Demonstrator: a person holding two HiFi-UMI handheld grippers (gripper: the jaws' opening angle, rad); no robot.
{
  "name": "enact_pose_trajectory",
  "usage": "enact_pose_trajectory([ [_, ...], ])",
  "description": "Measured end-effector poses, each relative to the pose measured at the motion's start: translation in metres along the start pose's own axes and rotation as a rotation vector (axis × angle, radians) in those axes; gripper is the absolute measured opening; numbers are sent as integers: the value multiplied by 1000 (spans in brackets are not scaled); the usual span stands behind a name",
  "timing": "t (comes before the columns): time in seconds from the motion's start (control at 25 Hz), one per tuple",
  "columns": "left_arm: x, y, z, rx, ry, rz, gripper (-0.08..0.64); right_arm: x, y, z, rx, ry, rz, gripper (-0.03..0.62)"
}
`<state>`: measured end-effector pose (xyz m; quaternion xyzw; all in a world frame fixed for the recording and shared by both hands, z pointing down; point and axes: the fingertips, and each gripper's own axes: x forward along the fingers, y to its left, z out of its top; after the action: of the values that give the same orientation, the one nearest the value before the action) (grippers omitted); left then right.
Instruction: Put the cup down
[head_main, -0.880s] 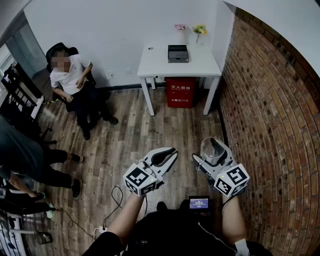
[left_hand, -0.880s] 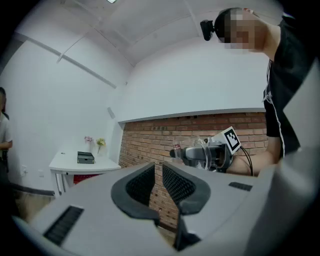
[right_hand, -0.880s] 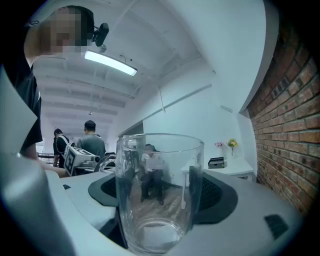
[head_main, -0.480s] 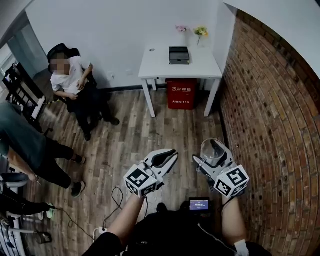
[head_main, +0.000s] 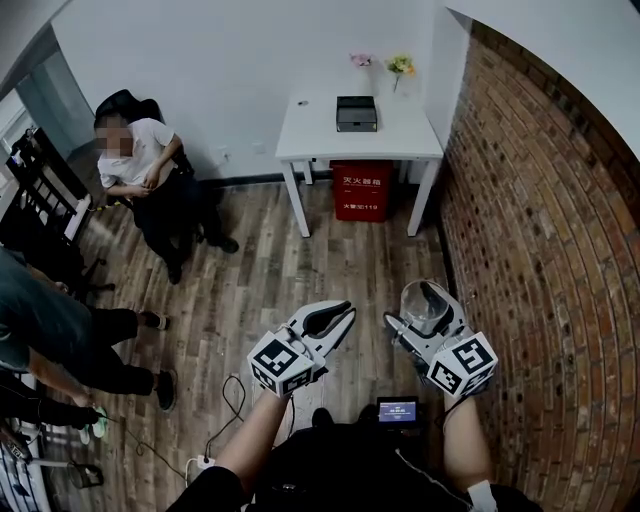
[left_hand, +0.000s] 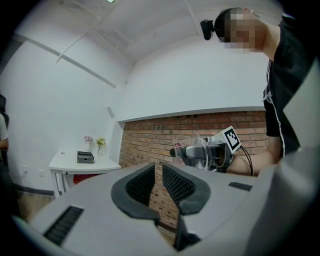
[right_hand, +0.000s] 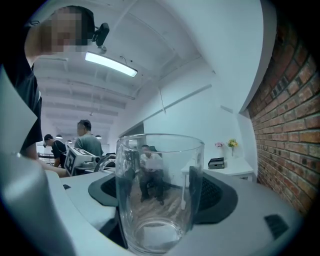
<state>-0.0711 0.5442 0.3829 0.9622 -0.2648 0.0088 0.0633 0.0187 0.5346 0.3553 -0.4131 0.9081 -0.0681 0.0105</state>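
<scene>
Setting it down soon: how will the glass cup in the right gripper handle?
The cup looks like clear glass, so probably rigid and breakable. Its smooth wall may slip in the right gripper. The flat base should stand steadily.

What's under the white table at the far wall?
A red box with white lettering stands on the floor under the white rectangular table, between its legs. Whatever lies behind the box is covered.

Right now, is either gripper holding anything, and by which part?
Right gripper holds the glass cup, fingers on its opposite side walls. Left gripper holds nothing.
</scene>
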Motion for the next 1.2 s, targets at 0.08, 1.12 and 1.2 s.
enact_pose_trajectory([
  [0.08,4,0,1,7,-2,2,38,-1,-3,0,-10,3,0,403],
  [1.12,84,4,-8,20,18,48,38,-16,-81,-11,-13,23,33,403],
  [1.2,90,10,-7,21,14,50,38,-10,-88,-11,-12,24,35,403],
])
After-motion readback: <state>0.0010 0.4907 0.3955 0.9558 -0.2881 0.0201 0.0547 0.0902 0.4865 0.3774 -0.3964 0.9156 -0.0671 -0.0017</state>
